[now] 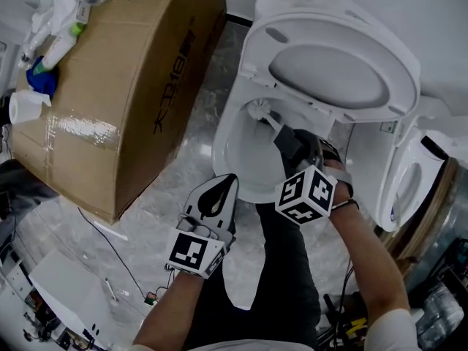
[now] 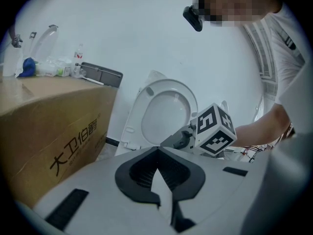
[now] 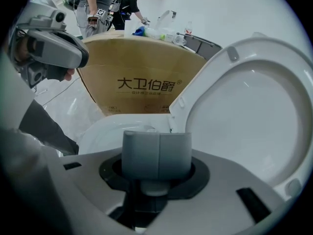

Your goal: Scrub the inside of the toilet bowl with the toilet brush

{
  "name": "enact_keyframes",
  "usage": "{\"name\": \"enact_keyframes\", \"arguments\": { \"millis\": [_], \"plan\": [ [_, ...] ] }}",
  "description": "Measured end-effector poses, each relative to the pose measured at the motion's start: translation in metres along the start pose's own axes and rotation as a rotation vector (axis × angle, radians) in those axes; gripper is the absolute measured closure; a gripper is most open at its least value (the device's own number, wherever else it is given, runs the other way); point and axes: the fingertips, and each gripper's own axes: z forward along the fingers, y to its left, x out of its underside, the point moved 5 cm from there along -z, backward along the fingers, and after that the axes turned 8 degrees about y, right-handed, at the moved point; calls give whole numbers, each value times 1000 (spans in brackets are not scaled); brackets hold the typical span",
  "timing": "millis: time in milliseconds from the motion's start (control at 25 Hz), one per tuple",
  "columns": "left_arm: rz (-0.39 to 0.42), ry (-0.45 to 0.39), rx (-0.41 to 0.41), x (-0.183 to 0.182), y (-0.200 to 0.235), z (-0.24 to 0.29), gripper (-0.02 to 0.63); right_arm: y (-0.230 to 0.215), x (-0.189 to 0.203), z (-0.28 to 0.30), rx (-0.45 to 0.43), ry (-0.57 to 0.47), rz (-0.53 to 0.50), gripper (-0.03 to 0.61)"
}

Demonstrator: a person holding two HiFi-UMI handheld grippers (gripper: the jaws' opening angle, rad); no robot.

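A white toilet stands with seat and lid [image 1: 329, 72] raised, and its bowl [image 1: 223, 141] is open below me. The toilet brush [image 1: 257, 110] has its white bristle head inside the bowl against the back wall, under the rim. Its handle runs down to my right gripper [image 1: 289, 139], which is shut on it. In the right gripper view the grey pads [image 3: 142, 155] are pressed together over the handle, with the bowl [image 3: 112, 129] beyond. My left gripper [image 1: 223, 185] hovers at the bowl's front rim, shut and holding nothing; its black pads [image 2: 142, 173] meet.
A large cardboard box [image 1: 124, 86] stands close on the toilet's left, with bottles, cloths and a paper roll [image 1: 25, 107] on top. A second white seat [image 1: 413, 174] leans at the right. Cables [image 1: 110, 251] lie on the marble floor. People [image 3: 98, 4] stand far behind the box.
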Motion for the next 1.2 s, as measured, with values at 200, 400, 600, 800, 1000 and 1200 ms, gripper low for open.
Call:
{"name": "enact_keyframes", "arguments": {
  "millis": [200, 400, 600, 800, 1000, 1200],
  "plan": [
    [1, -10, -4, 0, 3, -4, 606, 14, -6, -3, -5, -18, -16, 423],
    [14, -12, -2, 1, 2, -10, 606, 23, 4, 0, -12, 2, 15, 422],
    [24, -11, 9, 1, 0, -19, 606, 40, 38, -24, -33, 4, 115, 422],
    [40, -1, 38, 6, -7, -19, 606, 83, 68, -34, -64, 37, 182, 422],
    [58, 22, 61, 19, -12, -17, 606, 128, 76, -31, -106, 44, 245, 422],
    [75, 52, 70, 36, -10, -16, 606, 149, 84, -16, -64, 59, 244, 422]
  ]
}}
